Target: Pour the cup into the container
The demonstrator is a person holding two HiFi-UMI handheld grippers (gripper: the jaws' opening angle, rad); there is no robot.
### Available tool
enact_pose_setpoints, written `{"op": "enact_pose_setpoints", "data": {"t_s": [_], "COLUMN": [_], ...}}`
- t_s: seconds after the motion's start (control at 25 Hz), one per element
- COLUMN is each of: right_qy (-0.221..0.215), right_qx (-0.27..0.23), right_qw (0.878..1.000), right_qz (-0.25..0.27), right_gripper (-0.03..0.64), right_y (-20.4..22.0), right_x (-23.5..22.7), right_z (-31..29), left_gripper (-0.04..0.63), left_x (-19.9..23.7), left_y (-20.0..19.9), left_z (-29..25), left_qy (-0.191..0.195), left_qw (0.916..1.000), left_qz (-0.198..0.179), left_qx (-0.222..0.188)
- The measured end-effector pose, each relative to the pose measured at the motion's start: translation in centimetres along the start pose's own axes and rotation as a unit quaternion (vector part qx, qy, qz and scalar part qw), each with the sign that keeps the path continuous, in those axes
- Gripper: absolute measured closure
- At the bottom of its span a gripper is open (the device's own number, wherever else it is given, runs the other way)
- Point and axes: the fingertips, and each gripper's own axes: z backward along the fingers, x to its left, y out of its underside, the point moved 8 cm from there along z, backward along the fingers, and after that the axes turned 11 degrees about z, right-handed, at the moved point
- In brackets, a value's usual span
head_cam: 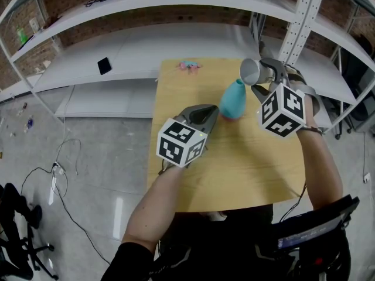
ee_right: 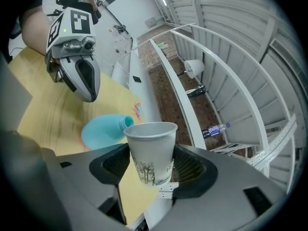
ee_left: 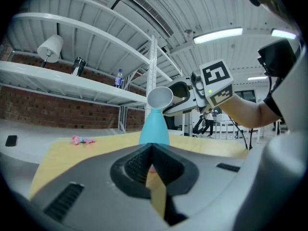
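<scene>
Head view: right gripper is clamping a pale grey paper cup and holding it tipped on its side, above the light wooden bench. Right gripper view is confirming the grip: both jaws are pressing the lower wall of the cup, one on each side, with its rim sitting beyond the fingertips. A teal, bottle-shaped plastic container is standing upright on the bench, in the far half and towards the right edge. In the left gripper view the cup is hanging at the narrow neck of the container, its mouth tilting this way; whether rim and neck are touching, I cannot tell, and no contents are showing. Left gripper is sitting low over the bench just beside the container's base, on its left; its jaws are standing together with nothing between them. A small pink object is lying at the far edge, nearer the far left corner, well apart from the container.
</scene>
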Motion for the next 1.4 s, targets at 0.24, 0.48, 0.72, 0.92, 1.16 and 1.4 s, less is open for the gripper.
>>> {"op": "enact_pose_setpoints", "data": {"t_s": [0.24,0.48,0.72,0.92,1.16,1.4], "right_qy": [0.001,0.003,0.004,0.007,0.007,0.009], "right_qx": [0.004,0.006,0.009,0.012,0.013,0.017], "right_qw": [1.0,1.0,0.999,0.999,0.999,0.998], "right_qz": [0.011,0.021,0.031,0.039,0.043,0.053], "right_gripper": [0.327,0.327,0.327,0.327,0.327,0.327], "right_y": [-0.04,-0.01,-0.22,-0.41,-0.45,-0.62], "right_x": [-0.07,-0.08,-0.08,-0.16,-0.16,-0.2], "right_z": [-0.03,-0.08,0.01,0.03,0.13,0.13], "left_gripper": [0.604,0.604,0.604,0.604,0.604,0.604], "left_x": [-0.01,-0.02,-0.06,-0.03,-0.03,0.02], "left_y": [-0.01,0.02,0.01,0.03,0.07,0.04], "left_z": [-0.07,-0.11,-0.08,-0.02,-0.04,-0.11], "left_qy": [0.0,0.0,0.0,0.0,0.0,0.0], "left_qw": [1.0,1.0,1.0,1.0,1.0,1.0], "left_qz": [0.0,0.0,0.0,0.0,0.0,0.0], "left_qx": [0.0,0.0,0.001,0.001,0.0,0.0]}}
